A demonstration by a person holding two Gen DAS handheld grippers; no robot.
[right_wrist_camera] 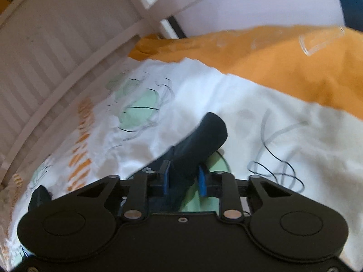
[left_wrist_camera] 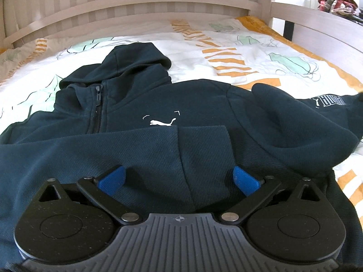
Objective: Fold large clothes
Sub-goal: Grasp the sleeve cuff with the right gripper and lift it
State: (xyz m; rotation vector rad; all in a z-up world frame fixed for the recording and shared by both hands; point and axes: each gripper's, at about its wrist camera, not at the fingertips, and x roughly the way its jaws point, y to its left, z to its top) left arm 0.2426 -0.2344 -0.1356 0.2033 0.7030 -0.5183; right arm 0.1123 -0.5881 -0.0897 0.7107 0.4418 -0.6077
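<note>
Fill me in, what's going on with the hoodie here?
A person is folding a navy hoodie on a bed with two handheld grippers. The left gripper is open, low over a sleeve already laid across the front. The right gripper is shut on the other sleeve, holding its cuff above the bedding.

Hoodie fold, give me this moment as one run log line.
hoodie: flat on bed, zipped | left gripper: open over folded sleeve | right gripper: shut on cuff, lifted
</note>
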